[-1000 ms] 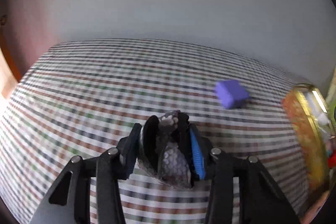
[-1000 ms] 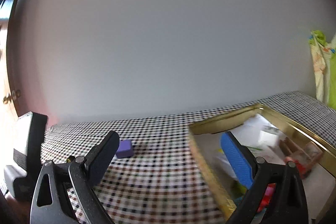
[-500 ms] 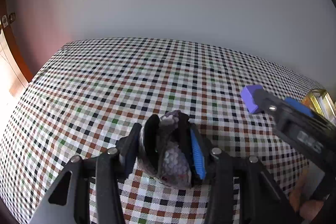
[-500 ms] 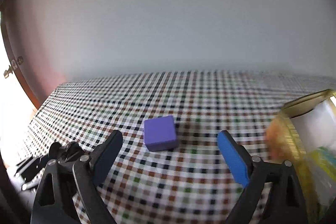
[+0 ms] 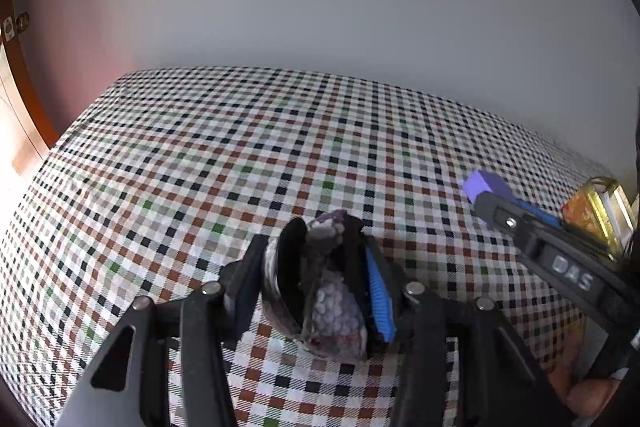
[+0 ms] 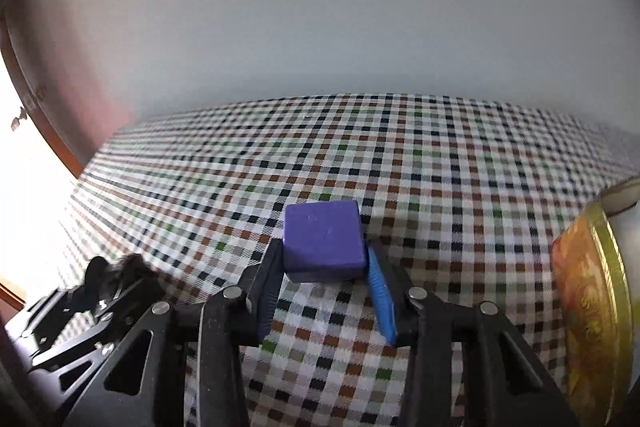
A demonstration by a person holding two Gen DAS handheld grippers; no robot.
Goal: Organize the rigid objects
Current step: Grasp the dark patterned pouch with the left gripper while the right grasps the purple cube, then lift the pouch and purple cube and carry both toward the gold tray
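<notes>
While the left gripper's grasp looks the same as a second ago, the change is all on the right side.

Right gripper (image 6: 326, 283): its fingers, spread wide around open cloth half a second ago, now stand against both flanks of the small purple square block (image 6: 323, 241); they look clamped on it, or just closing.

Purple block: on the checked-cloth surface (image 6: 440, 163), near the middle, between the right fingers; whether it is lifted I cannot tell. From the left wrist view it shows at the tip of the right gripper (image 5: 490, 197).

Left gripper (image 5: 310, 285): fingers together on a dark, purple-grey lumpy object with a black round part (image 5: 320, 283), held just above or on the cloth.

Gold-rimmed tin box with orange patterned side (image 6: 588, 291): stands at the right edge of the surface, near the block but apart from it.

Meaning for the task: the reach for the block appears finished and the grasp is being made; the likely next step is carrying it to the tin.

Risk: the fingers hold only the block's near edge, so it could pivot.
</notes>
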